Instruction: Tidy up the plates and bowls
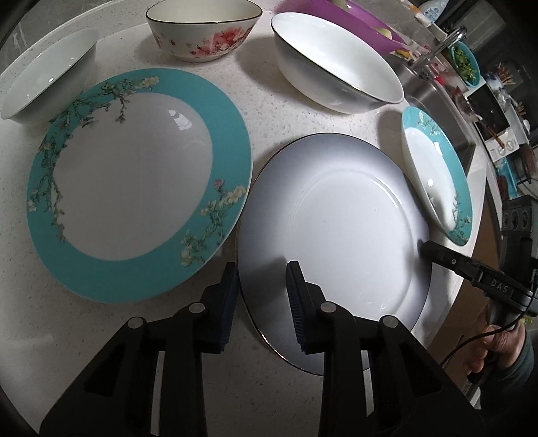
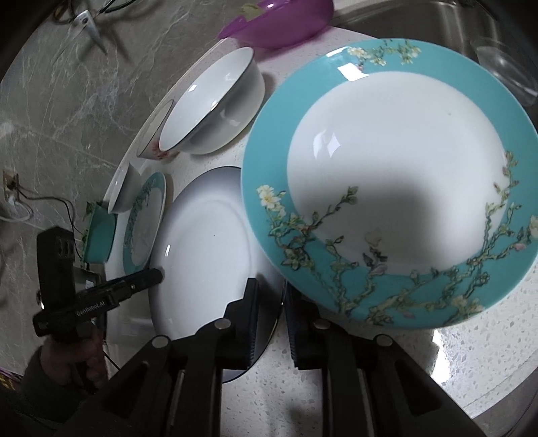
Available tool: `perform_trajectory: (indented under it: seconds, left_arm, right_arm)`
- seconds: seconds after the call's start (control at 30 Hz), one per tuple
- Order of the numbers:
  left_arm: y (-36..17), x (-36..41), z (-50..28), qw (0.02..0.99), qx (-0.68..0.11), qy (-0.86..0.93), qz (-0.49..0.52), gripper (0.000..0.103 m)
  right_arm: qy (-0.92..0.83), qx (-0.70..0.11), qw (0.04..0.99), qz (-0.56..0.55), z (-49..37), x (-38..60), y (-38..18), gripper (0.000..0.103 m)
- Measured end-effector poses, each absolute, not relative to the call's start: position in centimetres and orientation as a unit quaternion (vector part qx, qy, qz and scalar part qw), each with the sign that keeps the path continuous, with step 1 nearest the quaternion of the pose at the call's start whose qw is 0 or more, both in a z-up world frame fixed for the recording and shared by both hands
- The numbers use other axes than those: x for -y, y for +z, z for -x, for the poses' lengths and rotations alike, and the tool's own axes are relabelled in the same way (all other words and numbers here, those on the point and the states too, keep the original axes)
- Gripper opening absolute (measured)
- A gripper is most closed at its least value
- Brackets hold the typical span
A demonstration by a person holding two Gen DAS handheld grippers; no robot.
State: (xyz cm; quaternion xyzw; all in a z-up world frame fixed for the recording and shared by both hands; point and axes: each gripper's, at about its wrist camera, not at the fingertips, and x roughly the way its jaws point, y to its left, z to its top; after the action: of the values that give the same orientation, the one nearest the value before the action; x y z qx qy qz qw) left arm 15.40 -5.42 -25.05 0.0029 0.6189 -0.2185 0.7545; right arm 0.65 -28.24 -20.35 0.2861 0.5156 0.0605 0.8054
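- far left edge of the worktop: a small white bowl (image 1: 47,77), untouched
- next to it, the big teal-rimmed plate (image 1: 134,181) lies flat, and a floral bowl (image 1: 201,30) sits behind it near the back edge
- left gripper (image 1: 262,270): fingers apart at a medium gap, straddling the left rim of the grey plate (image 1: 336,218), one pad outside the rim and one over the plate. Doesn't look pinched yet
- that grey plate is the one being worked on, flat near the front edge with nothing stacked on it
- behind it is a large white bowl (image 1: 336,64)
- right gripper (image 2: 270,285): narrower gap, lined up on the opposite rim of the grey plate. I can see a slit between the pads, so I'd say it isn't clamped either
- right edge by the sink: a second teal-rimmed plate (image 1: 437,174), just beside the grey one. Can't tell if they touch
- my read: this is the grab step, early in the job. Next up is closing on the rim, lifting level, then stacking it on a plate without clipping the neighbours
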Motion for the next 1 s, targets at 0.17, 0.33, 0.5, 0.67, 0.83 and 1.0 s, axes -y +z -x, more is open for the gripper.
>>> perform_trajectory:
  seconds: [0.17,0.33,0.5,0.67,0.83,1.0]
  left_arm:
    - [-24.8,4.4,-13.5,0.754,-0.619,-0.218,0.011,0.026]
    - [-23.3,2.7,-9.9,0.760,-0.613,-0.217,0.010,0.026]
    - [-22.2,0.2,-5.9,0.763,-0.615,-0.198,0.027,0.026]
    - [-21.9,-3.5,-3.0,0.768,-0.617,-0.163,0.051,0.026]
    - [-22.9,-7.3,-1.3,0.771,-0.618,-0.133,0.069,0.026]
    - [-23.8,-9.3,-1.0,0.771,-0.620,-0.124,0.072,0.026]
  right_arm:
    - [0.066,-0.513,0.814,-0.264,-0.3,27.3,-19.3,0.018]
    - [0.078,-0.517,0.817,-0.243,0.6,26.0,-18.1,0.019]
    - [0.102,-0.526,0.816,-0.219,1.7,23.7,-17.1,0.019]
    - [0.137,-0.544,0.805,-0.193,2.0,20.1,-17.1,0.019]
    - [0.168,-0.560,0.794,-0.167,1.2,16.7,-18.2,0.020]
    - [0.181,-0.573,0.786,-0.148,0.5,15.1,-19.2,0.020]
